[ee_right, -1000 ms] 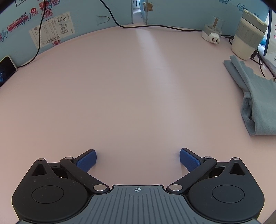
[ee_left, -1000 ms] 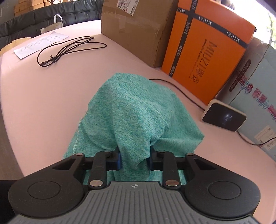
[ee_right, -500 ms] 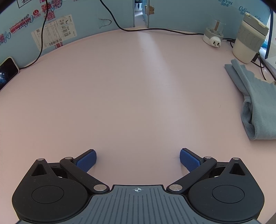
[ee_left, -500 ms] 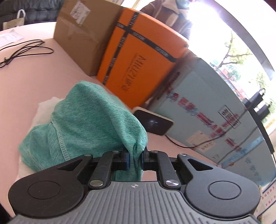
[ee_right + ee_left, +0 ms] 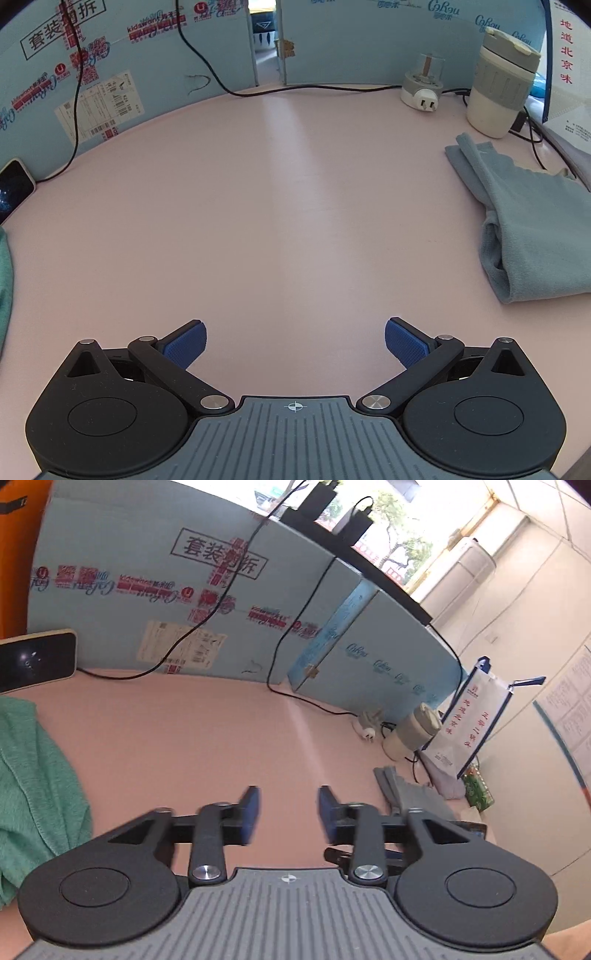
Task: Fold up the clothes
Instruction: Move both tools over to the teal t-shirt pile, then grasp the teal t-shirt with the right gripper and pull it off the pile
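Note:
A green knitted cloth (image 5: 33, 794) lies heaped on the pink table at the left edge of the left wrist view; a sliver of it (image 5: 4, 280) shows at the left edge of the right wrist view. My left gripper (image 5: 288, 808) is to the right of it over bare table, its jaws opening with nothing between them. A grey-blue folded cloth (image 5: 532, 229) rests at the right of the table, seen also as the grey cloth (image 5: 410, 794) in the left wrist view. My right gripper (image 5: 293, 343) stands open wide above the bare table, holding nothing.
Light-blue cartons (image 5: 155, 590) wall the back of the pink table (image 5: 288, 206). A phone (image 5: 35, 661) leans at the left, with black cables (image 5: 295, 627) trailing down. A white plug adapter (image 5: 421, 92), a lidded cup (image 5: 498, 92) and a paper bag (image 5: 469, 723) stand at the right.
My left gripper has let go of the green cloth, swung to the right and turned toward the blue cartons; the cloth now lies at its left. The right gripper moved slightly forward, still open.

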Available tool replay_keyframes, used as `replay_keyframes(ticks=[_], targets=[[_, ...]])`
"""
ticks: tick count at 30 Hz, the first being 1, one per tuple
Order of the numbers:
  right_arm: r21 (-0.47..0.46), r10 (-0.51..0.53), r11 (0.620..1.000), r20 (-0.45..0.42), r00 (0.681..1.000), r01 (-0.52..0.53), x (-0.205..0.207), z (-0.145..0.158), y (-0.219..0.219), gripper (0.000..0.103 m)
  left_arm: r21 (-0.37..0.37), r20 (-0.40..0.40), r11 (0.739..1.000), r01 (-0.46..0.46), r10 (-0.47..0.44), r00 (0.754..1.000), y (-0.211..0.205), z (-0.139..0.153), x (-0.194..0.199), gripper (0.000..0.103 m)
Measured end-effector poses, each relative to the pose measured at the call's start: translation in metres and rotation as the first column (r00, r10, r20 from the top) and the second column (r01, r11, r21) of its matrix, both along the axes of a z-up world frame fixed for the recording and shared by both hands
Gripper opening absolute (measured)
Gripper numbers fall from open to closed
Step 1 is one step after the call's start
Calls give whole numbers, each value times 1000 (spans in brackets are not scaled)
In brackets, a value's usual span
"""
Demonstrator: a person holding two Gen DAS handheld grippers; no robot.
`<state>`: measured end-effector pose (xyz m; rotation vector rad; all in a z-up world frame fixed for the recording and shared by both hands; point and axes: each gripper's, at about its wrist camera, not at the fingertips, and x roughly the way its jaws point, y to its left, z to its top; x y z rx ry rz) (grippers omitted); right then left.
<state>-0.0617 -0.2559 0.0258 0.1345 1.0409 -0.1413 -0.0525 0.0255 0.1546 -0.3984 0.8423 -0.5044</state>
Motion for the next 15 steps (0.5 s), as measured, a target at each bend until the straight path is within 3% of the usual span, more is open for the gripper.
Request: replay_keyframes(ticks=[8,15], targets=[[36,-61,997,-2,998,61,-10,-4,-24,103,151,-69,971,-184,196,978,45,-23,-3,79],[29,94,995,-14,996,-93,-1,-8,14,103,322,-114,899,-298,349,930,82,-47,-29,84]])
